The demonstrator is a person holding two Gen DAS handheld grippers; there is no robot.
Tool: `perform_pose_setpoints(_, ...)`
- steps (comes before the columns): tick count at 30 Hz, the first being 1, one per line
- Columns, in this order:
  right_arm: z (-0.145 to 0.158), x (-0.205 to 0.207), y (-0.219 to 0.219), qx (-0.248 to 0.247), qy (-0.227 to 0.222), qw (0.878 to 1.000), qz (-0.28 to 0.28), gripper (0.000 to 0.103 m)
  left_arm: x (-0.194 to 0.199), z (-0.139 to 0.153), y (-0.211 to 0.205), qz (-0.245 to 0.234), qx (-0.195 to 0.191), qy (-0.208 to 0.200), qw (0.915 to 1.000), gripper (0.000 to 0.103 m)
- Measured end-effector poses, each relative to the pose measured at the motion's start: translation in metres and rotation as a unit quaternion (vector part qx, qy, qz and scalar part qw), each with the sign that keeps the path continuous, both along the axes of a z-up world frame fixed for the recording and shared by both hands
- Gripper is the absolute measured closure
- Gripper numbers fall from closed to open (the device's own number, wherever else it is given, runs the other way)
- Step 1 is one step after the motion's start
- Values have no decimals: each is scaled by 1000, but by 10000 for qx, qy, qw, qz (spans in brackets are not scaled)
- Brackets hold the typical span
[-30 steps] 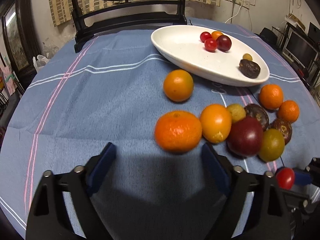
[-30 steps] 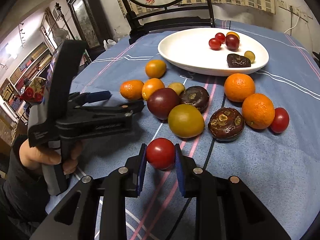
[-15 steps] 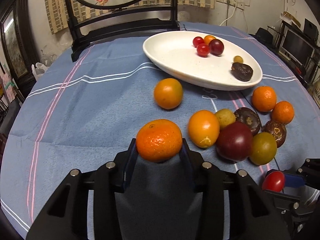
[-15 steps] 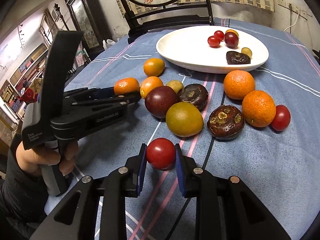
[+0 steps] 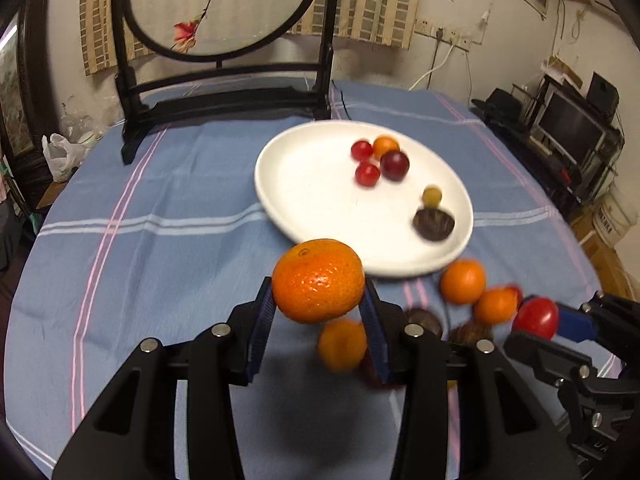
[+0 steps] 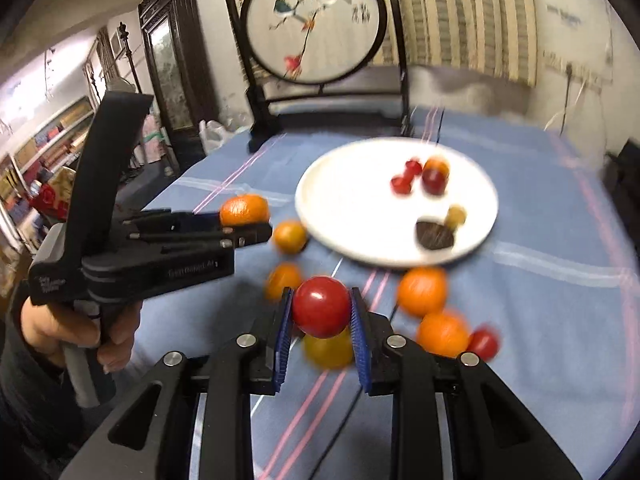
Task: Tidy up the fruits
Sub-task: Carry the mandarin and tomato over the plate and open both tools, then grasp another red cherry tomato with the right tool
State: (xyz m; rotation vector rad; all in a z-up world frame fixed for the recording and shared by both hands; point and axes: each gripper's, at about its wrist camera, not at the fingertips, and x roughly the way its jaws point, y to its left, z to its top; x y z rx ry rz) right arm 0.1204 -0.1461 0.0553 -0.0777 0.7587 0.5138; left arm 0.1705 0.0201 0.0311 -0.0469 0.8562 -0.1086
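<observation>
My left gripper (image 5: 319,314) is shut on a large orange mandarin (image 5: 318,280), held in the air above the blue cloth. My right gripper (image 6: 321,322) is shut on a red tomato (image 6: 321,306), also lifted; the same tomato (image 5: 535,317) shows at the right edge of the left wrist view. Ahead lies a white plate (image 5: 312,192) holding several small red, orange and yellow fruits and a dark one (image 5: 433,224). In the right wrist view the left gripper (image 6: 256,226) carries the mandarin (image 6: 244,210) at the left of the plate (image 6: 348,216).
Loose oranges (image 5: 463,281), a dark fruit (image 5: 424,320) and a yellow-green fruit (image 6: 328,350) lie on the striped blue tablecloth (image 5: 160,240) below the grippers. A dark wooden stand with a round painted screen (image 5: 224,8) stands at the table's far edge. A person's hand (image 6: 80,328) holds the left gripper.
The left gripper closed on the mandarin and lifted it off the cloth. The right gripper rose with the tomato. Both views now look further toward the plate and the screen.
</observation>
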Motion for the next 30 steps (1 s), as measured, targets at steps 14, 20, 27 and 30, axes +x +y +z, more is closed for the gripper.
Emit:
perform_pose_setpoints(14, -36, 75, -4, 203, 159, 9982, -548, 75, 71, -24, -19, 284, -44, 54, 9996, 61)
perform_pose_setpoints(20, -49, 85, -8, 390, 179, 9960, -786, 44, 72, -27, -16, 263, -37, -29, 9996, 50)
perform_pose_setpoints(27, -41, 74, -22, 613, 270, 9944, -817, 44, 51, -11, -5, 395, -255, -314, 9984, 32)
perform_pose_setpoints(30, -40, 71, -31, 667, 317, 9931, -906, 44, 34, -8, -6, 383, -105, -391, 9984, 22)
